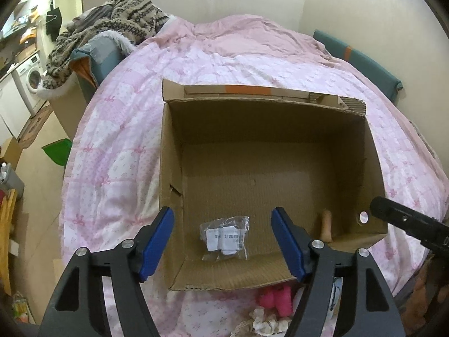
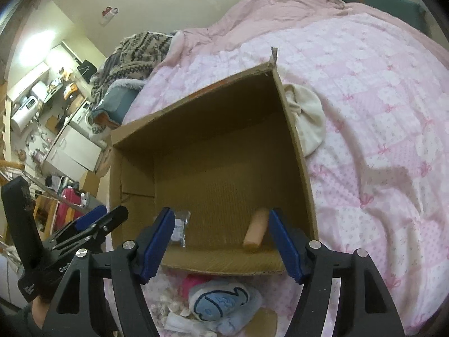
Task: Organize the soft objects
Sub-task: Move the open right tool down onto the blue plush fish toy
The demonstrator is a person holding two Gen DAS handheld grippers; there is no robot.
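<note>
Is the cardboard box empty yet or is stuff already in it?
Not empty. On the cardboard box floor lie a clear plastic packet and a tan cylinder; the rest is bare cardboard.

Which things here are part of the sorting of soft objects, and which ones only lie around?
Part of the job: cardboard box, blue plush toy, pink soft toy, cream cloth.

Only lying around: patterned blanket, washing machine, green object.

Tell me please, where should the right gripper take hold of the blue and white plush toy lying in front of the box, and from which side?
Grip the plush toy across its rounded upper body, coming straight down from above with the right gripper. It lies flat on the bedspread just outside the cardboard box, its broad face turned up, so the bulging middle probably gives the open jaws most to squeeze.
</note>
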